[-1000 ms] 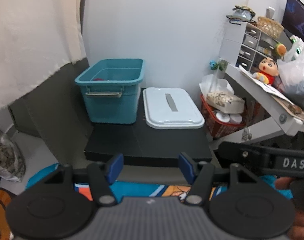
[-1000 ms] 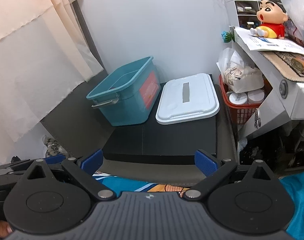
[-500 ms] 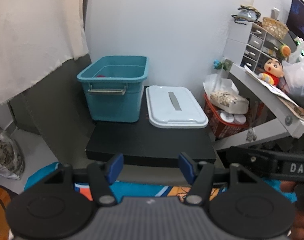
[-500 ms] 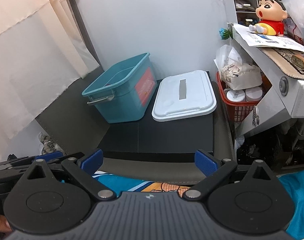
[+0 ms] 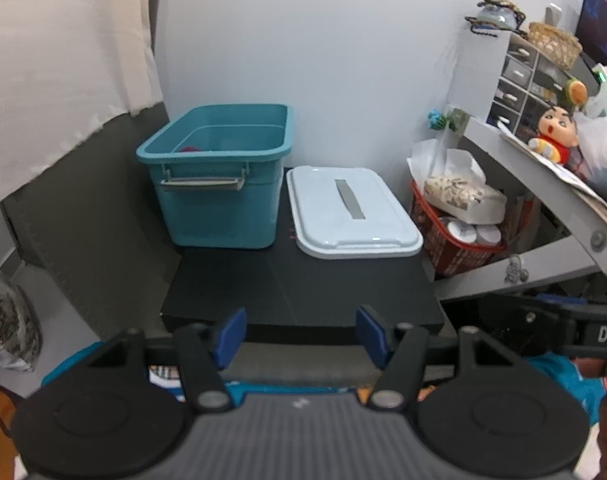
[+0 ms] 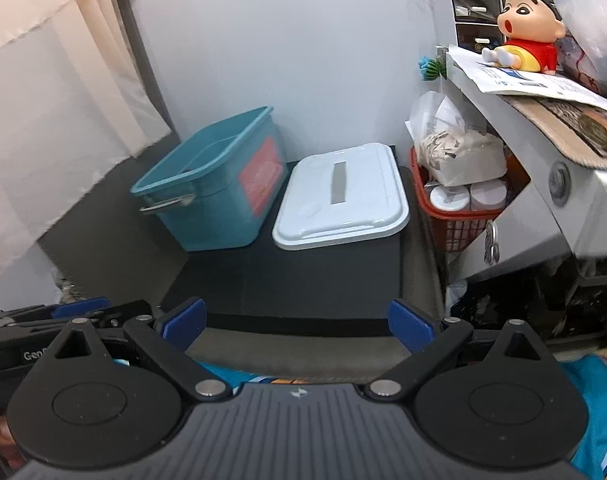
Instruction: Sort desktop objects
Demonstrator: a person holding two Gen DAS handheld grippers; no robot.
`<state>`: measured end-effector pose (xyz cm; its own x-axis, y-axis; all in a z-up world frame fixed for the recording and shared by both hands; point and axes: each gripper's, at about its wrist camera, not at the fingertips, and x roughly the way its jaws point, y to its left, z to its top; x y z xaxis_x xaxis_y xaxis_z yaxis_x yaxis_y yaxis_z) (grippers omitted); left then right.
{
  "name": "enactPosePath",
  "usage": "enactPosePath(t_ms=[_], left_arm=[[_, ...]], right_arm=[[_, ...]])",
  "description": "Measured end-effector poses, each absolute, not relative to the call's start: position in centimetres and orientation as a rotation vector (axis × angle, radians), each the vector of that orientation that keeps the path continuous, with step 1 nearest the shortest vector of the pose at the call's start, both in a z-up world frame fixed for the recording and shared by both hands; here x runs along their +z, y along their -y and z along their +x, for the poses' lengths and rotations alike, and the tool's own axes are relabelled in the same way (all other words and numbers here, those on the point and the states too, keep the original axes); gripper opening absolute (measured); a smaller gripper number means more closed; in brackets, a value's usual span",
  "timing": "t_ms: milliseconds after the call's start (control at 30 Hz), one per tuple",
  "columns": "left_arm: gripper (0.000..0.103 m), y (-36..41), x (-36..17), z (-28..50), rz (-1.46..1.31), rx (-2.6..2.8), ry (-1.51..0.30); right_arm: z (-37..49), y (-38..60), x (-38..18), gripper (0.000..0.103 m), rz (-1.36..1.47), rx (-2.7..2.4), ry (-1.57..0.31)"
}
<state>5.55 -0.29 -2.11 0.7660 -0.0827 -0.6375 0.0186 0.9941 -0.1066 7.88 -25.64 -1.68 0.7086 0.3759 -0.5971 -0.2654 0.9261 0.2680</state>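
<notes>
A teal storage bin stands open on a low black platform, with something red partly visible inside. Its white lid lies flat beside it on the right. My left gripper hovers open before the platform's front edge, nothing between its blue pads. My right gripper is open wider, also empty, at the same edge. The left gripper's body shows at the lower left of the right wrist view.
A red basket of bags and jars sits right of the platform under a tilted grey desk carrying a cartoon doll, papers and drawers. A curtain hangs left. Teal printed fabric lies below.
Both grippers have drifted back and slightly up, so the bin and lid sit a little farther off in the views. Neither gripper's opening has changed.
</notes>
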Motion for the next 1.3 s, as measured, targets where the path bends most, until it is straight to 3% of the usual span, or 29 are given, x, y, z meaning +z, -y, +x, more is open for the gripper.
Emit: enactPosePath(t_ms=[333,767,1300], left_arm=[[0.063,0.5,-3.6,11.0,-0.075,-0.111,-0.708],[0.062,0.9,-5.7,18.4,-0.038,-0.162,-0.680],[0.061,0.1,-9.8,22.9,-0.067,-0.179,-0.689]], right_arm=[[13.1,24.9,-1.9,0.099,0.104,0.395,-0.714],[20.2,24.4,-5.1,0.080,0.101,0.291,-0.692],[25.4,23.7,-8.0,0.080,0.107,0.251,-0.670]])
